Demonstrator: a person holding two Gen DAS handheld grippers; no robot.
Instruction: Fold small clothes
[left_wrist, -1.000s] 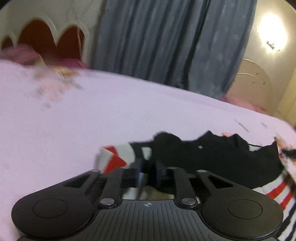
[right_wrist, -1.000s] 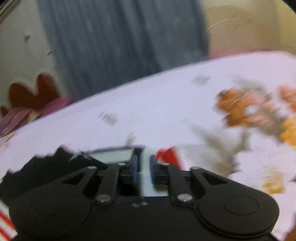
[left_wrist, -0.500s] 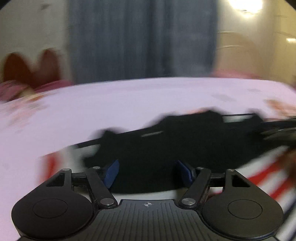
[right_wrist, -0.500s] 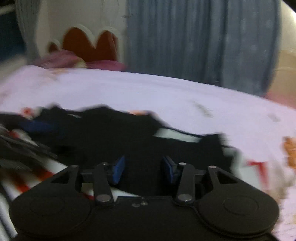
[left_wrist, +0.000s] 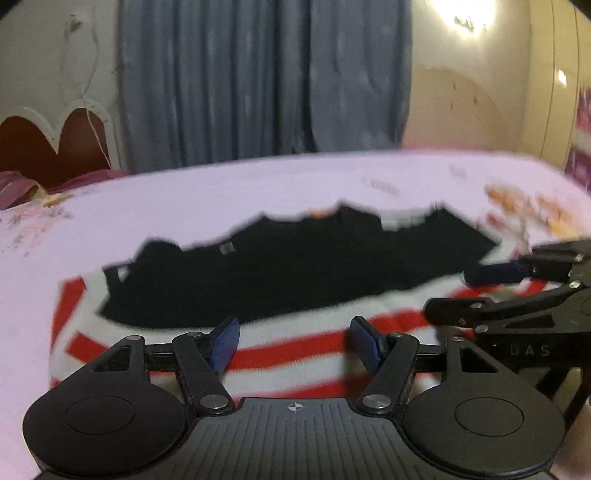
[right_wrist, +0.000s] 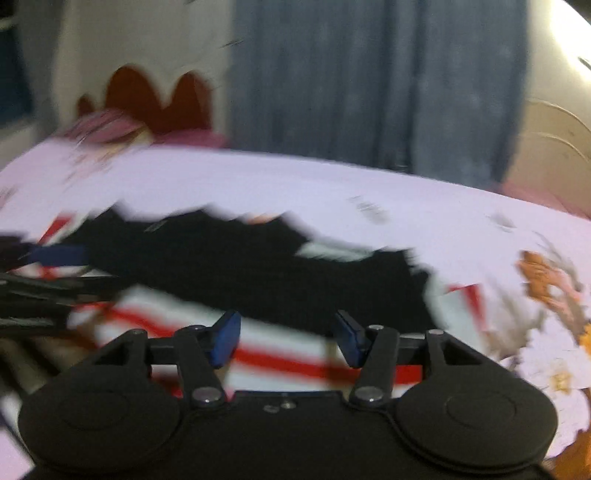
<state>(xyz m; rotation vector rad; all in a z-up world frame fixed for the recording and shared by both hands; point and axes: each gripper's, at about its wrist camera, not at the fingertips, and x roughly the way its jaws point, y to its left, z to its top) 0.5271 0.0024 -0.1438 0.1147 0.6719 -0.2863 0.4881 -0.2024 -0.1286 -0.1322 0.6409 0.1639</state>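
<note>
A small garment lies flat on the pink bed sheet (left_wrist: 221, 192). Its far part is black (left_wrist: 295, 266) and its near part has red and white stripes (left_wrist: 295, 350). My left gripper (left_wrist: 293, 343) is open and empty, just above the striped near edge. My right gripper (right_wrist: 288, 338) is open and empty over the striped part (right_wrist: 280, 350), with the black part (right_wrist: 258, 273) beyond it. The right gripper also shows at the right edge of the left wrist view (left_wrist: 517, 291). The left gripper's fingers (right_wrist: 55, 256) show at the left edge of the right wrist view.
A grey-blue curtain (left_wrist: 258, 81) hangs behind the bed. A red and white headboard (left_wrist: 55, 140) with pink pillows (right_wrist: 110, 125) stands at the far left. Floral print (right_wrist: 546, 280) marks the sheet on the right.
Both grippers were shut on the garment's corners a second ago. They have let go, opened wide and drawn back toward the near edge. The garment now lies folded with the black part on top.
</note>
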